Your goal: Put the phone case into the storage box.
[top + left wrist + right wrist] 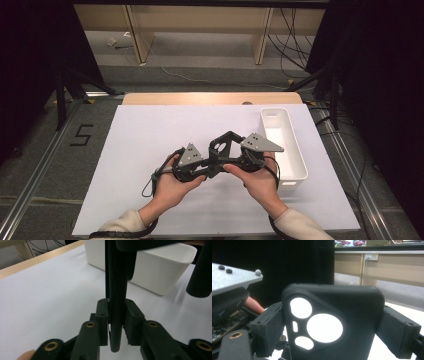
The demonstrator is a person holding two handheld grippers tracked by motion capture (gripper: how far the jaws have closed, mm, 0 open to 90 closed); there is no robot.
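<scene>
Between the right gripper's (329, 340) jaws sits a black phone case (332, 322), taken across its width, pads against both side edges, camera cutouts showing white table through them. Edge-on in the left gripper view, the same case (117, 302) stands as a thin dark slab between the left gripper's (117, 322) jaws; they stand close on either face, the left pad looks to touch, a slight gap shows on the right, so whether it truly pinches I cannot tell. From above, both grippers (220, 157) meet over mid-table, case (223, 142) held up off the surface between them, a hand (172, 185) behind each. White bin (285, 145) stands just beside, to the right, seemingly empty; white sheet (150, 150) covers the table. Judgement: case is light, thin-walled, likely rubbery and flexible, so it will bow or twist if squeezed across the flat. Matte surface should grip well. Best hold is on the thicker rim edges, away from the cutouts, with modest pressure.
</scene>
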